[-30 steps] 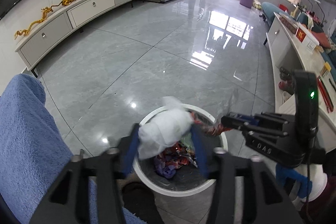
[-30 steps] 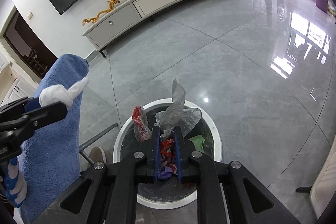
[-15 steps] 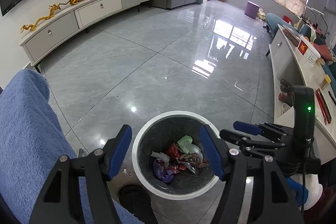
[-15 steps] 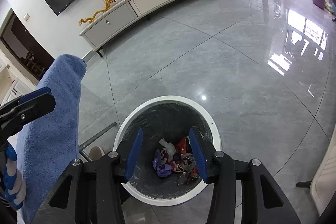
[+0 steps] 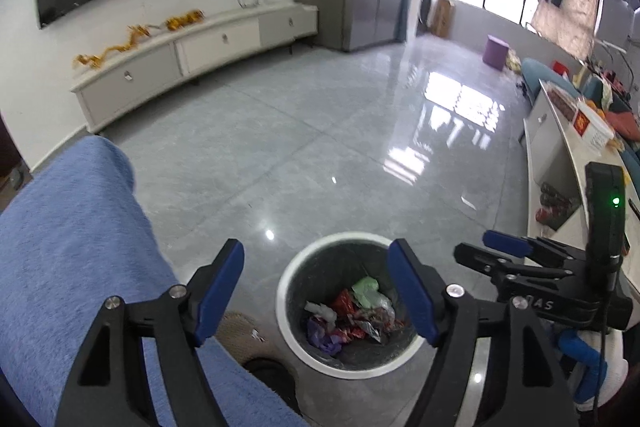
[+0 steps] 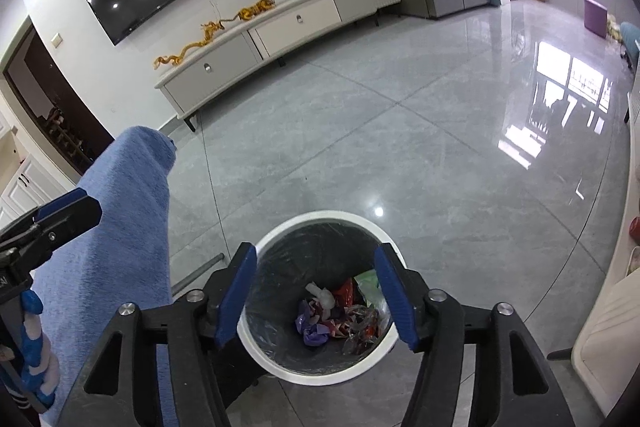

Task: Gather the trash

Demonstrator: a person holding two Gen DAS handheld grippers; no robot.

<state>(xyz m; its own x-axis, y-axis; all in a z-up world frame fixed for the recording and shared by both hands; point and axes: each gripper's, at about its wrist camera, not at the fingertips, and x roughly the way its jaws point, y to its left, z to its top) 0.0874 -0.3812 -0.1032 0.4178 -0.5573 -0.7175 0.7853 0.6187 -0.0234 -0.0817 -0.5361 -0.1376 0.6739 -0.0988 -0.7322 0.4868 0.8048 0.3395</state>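
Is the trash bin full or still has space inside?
It has space. The trash bin holds crumpled wrappers only at the bottom; its dark liner wall shows bare above them.

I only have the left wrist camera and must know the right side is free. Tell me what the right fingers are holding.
Observer: Nothing. The right gripper is wide open, and the trash bin shows between its blue fingers.
Operator: Report anything on the floor by the bin that I can't see.
Observer: A grey metal bar lies on the floor left of the bin, its near end hidden behind the blue cloth.
Operator: Say what's past that cloth.
Observer: A dark doorway in the wall, left of the TV cabinet.
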